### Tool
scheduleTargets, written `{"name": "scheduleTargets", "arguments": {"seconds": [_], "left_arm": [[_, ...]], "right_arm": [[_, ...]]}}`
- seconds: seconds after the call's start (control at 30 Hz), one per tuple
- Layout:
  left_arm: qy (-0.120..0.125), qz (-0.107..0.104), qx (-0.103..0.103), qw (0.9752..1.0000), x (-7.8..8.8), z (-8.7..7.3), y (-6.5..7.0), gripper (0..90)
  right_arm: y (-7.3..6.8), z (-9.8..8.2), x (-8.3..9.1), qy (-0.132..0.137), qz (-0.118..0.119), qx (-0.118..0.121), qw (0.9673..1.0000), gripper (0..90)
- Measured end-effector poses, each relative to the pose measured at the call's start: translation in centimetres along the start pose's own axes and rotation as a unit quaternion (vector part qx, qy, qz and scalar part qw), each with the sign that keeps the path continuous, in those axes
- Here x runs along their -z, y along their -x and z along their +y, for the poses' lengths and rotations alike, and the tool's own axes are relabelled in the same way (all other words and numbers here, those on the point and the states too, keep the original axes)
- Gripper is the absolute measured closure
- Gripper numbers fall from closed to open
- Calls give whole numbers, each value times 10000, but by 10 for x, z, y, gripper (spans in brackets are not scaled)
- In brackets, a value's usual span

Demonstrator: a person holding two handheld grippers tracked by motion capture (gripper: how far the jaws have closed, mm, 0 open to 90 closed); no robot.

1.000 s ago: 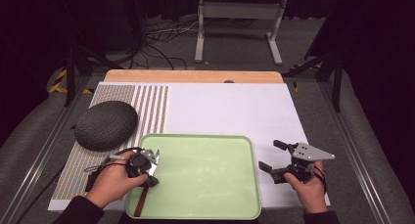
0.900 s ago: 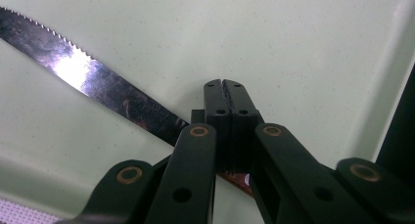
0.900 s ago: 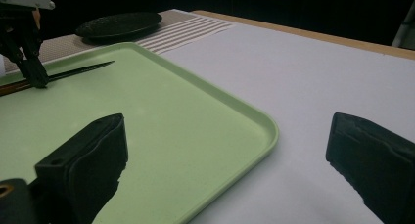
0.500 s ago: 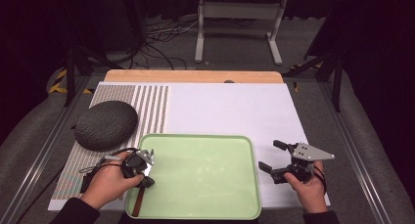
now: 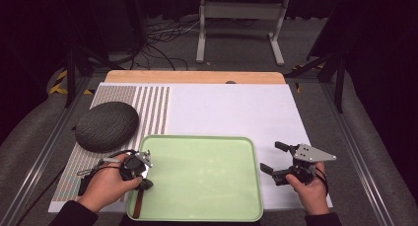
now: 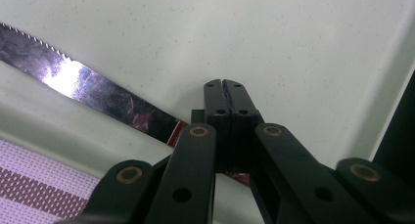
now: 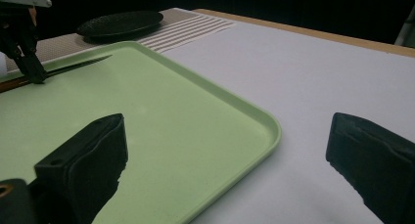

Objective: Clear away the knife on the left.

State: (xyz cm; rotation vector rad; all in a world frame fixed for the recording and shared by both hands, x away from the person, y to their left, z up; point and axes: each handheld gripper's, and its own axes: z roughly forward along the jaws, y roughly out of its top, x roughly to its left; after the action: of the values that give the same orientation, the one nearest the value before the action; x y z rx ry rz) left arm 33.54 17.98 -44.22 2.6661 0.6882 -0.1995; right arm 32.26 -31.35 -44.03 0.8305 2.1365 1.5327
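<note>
1. We are keeping the left hand-held gripper (image 6: pixel 226 84) fully closed on the knife (image 6: pixel 93 89) where blade meets handle, at the lower left of the green tray (image 5: pixel 207 147).
2. The knife is lying on the tray floor, so we judge the placing nearly done; only letting go is left.
3. Our right hand-held gripper (image 5: pixel 274 158) is waiting wide open and empty, lower right.
4. Against the earlier frame, our left hand is sitting slightly lower; the rest is unchanged.

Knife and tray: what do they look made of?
Knife: blade looks like polished steel, given its bright mirror glare and serrated edge; the handle is reddish-brown, possibly wood. Tray: likely moulded plastic, pale green, matte and faintly speckled, with a rounded raised rim.
</note>
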Motion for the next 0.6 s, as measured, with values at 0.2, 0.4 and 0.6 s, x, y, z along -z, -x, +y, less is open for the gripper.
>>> {"name": "scheduleTargets", "arguments": {"seconds": [0.2, 0.4, 0.6], "left_arm": [[-28, -9, 2, 10000, 1, -1, 0, 898], [-21, -11, 1, 10000, 1, -2, 0, 896], [-91, -42, -71, 9999, 1, -2, 2, 891]], "right_arm": [[0, 0, 0, 10, 9, -3, 10000, 28], [0, 0, 0, 5, 18, -7, 10000, 28], [0, 0, 0, -3, 8, -5, 10000, 28]]}}
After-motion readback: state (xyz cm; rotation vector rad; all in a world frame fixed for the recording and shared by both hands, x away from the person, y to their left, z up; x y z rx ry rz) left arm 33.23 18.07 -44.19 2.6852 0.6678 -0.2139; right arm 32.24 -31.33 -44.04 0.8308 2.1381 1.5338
